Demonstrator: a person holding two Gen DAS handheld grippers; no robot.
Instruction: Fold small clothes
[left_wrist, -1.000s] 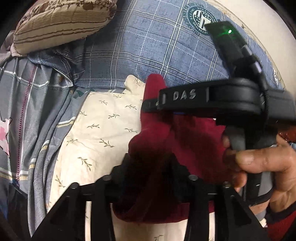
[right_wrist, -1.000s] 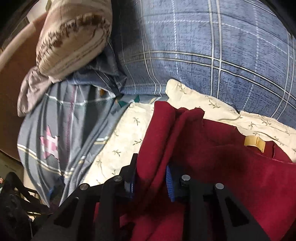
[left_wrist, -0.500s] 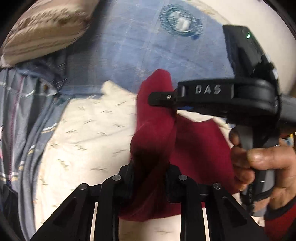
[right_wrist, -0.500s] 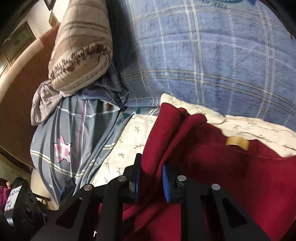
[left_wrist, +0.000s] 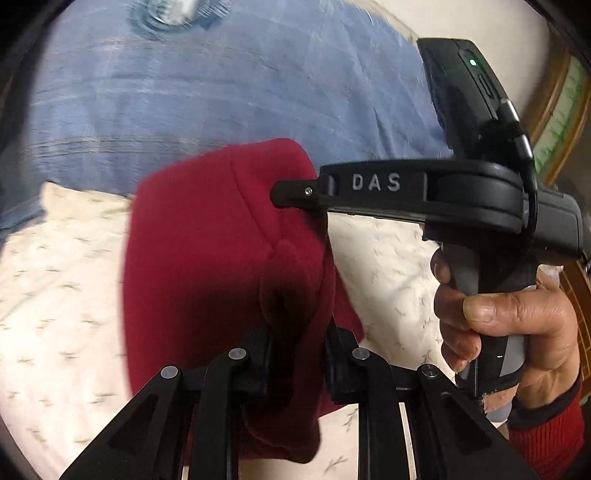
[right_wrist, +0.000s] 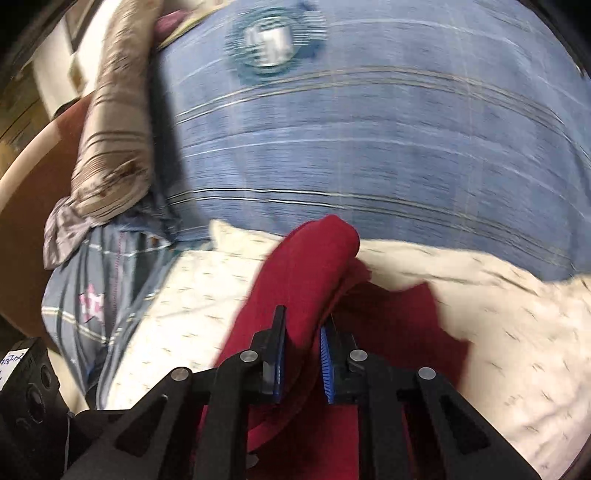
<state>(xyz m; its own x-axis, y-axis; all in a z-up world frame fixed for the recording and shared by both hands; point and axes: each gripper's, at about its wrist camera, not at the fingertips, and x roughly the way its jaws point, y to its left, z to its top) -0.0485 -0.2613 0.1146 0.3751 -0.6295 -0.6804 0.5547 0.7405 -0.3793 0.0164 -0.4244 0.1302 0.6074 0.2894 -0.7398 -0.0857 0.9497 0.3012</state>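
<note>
A dark red fleece garment (left_wrist: 221, 258) hangs bunched between both grippers, above a cream leaf-print cloth (left_wrist: 55, 280). My left gripper (left_wrist: 297, 365) is shut on a fold of the red garment at its lower part. My right gripper (right_wrist: 303, 362) is shut on another fold of the red garment (right_wrist: 295, 288); its blue-padded fingers (right_wrist: 327, 369) pinch the cloth. In the left wrist view the right gripper's black body marked DAS (left_wrist: 406, 192) comes in from the right, held by a hand, its tip against the garment's upper edge.
A blue plaid bedsheet (right_wrist: 369, 147) with a round printed emblem (right_wrist: 273, 40) lies behind. A striped beige pillow (right_wrist: 114, 122) and a grey-blue star-print garment (right_wrist: 92, 295) lie at the left. A wooden frame (left_wrist: 561, 122) is at the far right.
Both grippers have lifted the red garment and drawn it up and away from the cream cloth; more of the cloth shows beneath. The view is blurred by motion.
</note>
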